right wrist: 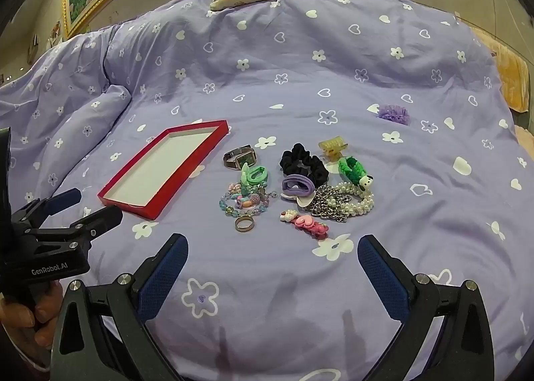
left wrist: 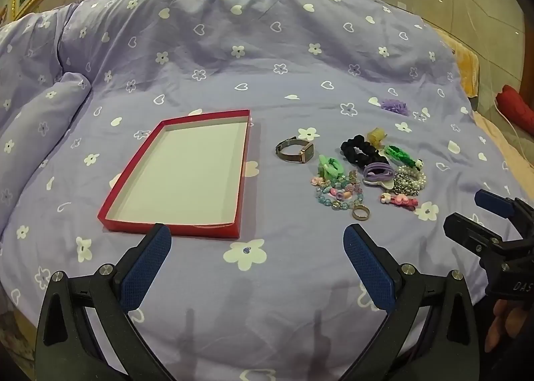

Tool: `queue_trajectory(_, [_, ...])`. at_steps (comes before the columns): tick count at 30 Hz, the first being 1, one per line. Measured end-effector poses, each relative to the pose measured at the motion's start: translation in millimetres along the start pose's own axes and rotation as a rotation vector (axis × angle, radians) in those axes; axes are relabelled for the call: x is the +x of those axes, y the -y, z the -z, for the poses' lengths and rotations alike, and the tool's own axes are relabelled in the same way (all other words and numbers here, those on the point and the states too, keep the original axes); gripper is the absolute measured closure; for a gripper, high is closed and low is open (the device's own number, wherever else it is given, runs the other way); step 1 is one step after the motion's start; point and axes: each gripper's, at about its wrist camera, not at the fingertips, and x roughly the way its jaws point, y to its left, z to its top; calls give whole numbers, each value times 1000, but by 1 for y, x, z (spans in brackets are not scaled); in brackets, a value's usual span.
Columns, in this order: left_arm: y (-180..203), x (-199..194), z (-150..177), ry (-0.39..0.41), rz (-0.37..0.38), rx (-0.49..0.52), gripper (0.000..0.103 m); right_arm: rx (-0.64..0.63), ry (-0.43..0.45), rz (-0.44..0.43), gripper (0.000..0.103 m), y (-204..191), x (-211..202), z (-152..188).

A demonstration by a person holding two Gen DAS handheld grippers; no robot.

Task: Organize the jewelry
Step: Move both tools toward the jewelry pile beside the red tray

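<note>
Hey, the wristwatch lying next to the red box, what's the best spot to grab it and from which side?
Grip the watch across its strap loop, probably not the face. It rests on its side on the bedspread with the band curled into an open ring, so one finger can go inside the loop and one outside. Come from above with the right gripper, which is open; the near side is crowded by the green clip.

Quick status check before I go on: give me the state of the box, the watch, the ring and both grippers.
red box: lidless, empty
watch: strap closed in a loop, outside the box
ring: lying flat on the bedspread
left gripper: fingers wide open, empty
right gripper: fingers wide open, empty
</note>
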Motion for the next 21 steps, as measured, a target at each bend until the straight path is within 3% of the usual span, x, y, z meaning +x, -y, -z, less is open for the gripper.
queue_trajectory(21, [5,2,0,7,8,-2,0,6,-8,-14,1,-2,1,0])
